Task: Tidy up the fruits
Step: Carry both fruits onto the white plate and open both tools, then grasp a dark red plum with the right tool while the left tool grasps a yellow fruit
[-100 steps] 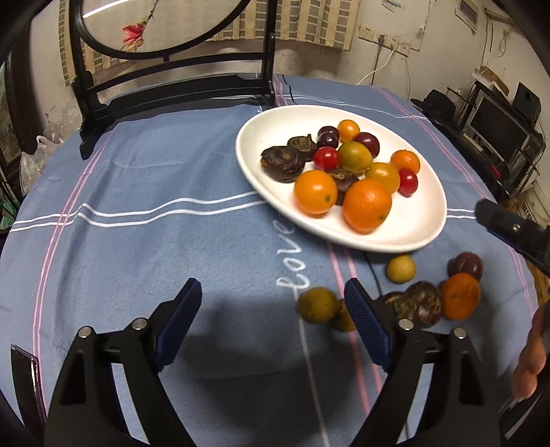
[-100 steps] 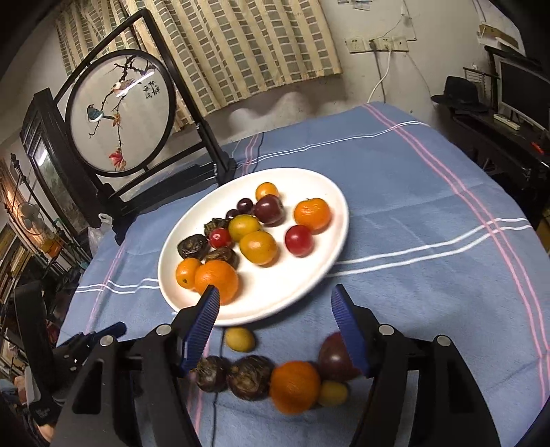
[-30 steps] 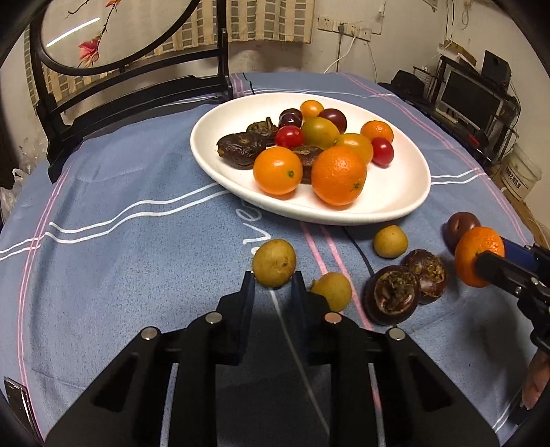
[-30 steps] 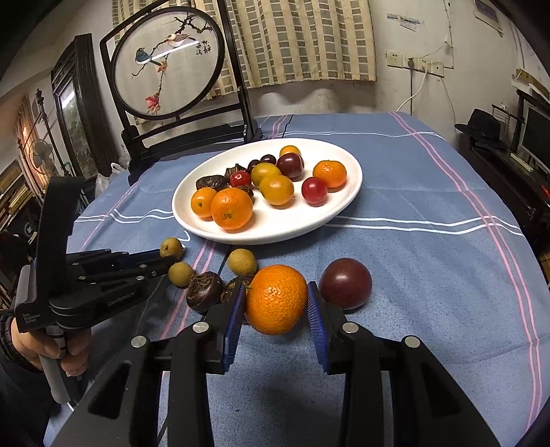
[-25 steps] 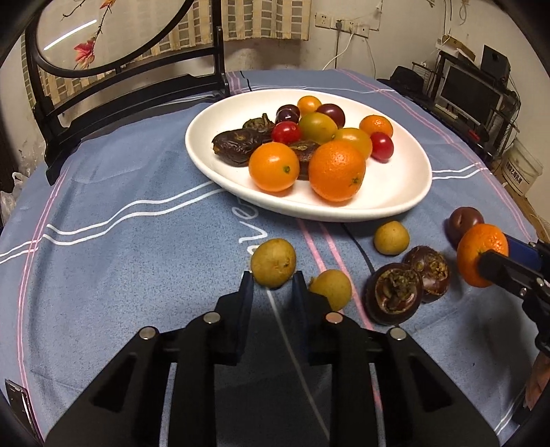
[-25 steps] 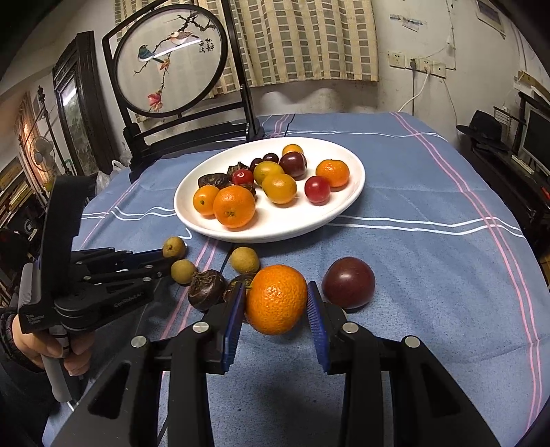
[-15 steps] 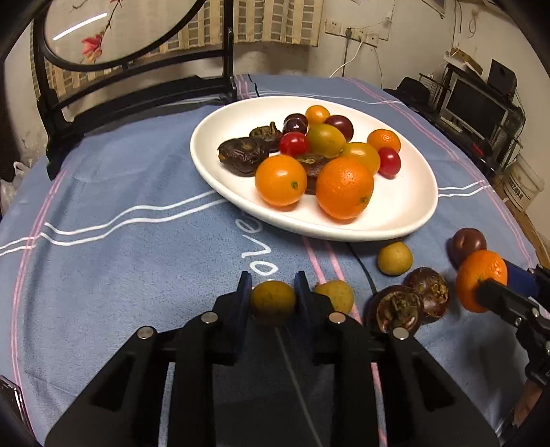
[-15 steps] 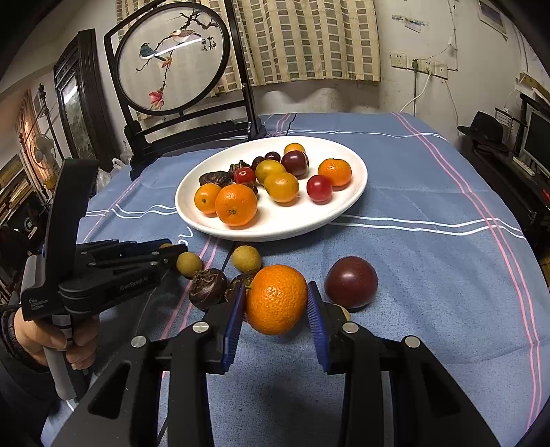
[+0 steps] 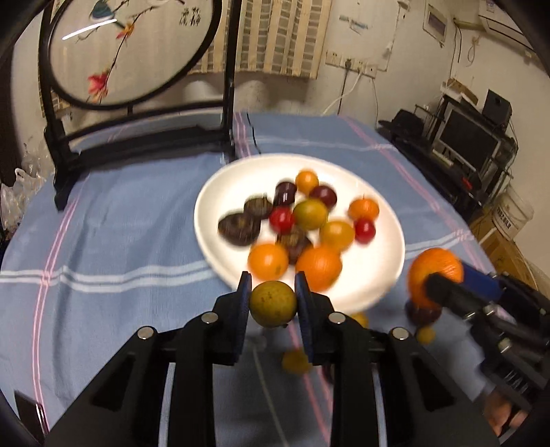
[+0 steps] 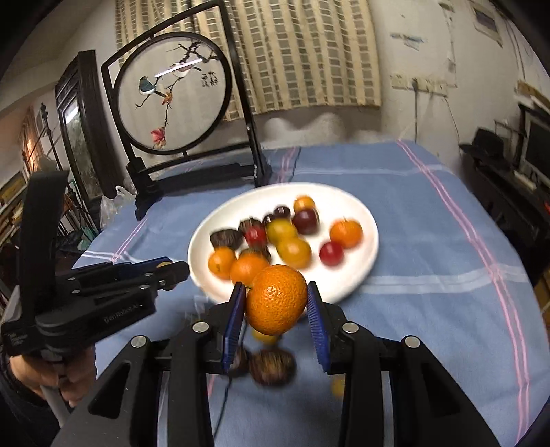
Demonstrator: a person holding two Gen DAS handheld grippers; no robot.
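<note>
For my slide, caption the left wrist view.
Left gripper lifts a yellow-green fruit toward the white plate, right gripper carrying an orange.

1. The side of the left gripper [image 10: 172, 271], seen from the right wrist view, carries pale embossed lettering on its black body; it is blurred and reads roughly as "GenRobot.AI", though the first letters are uncertain.
2. The round embroidered screen [image 10: 172, 93] bears a few dark Chinese characters beside the bird branch, too small to read; they also show in the left wrist view [image 9: 187, 17], blurred.
3. A white bucket [image 9: 514, 213] at the right edge has dark vertical characters on its side, not legible.
</note>
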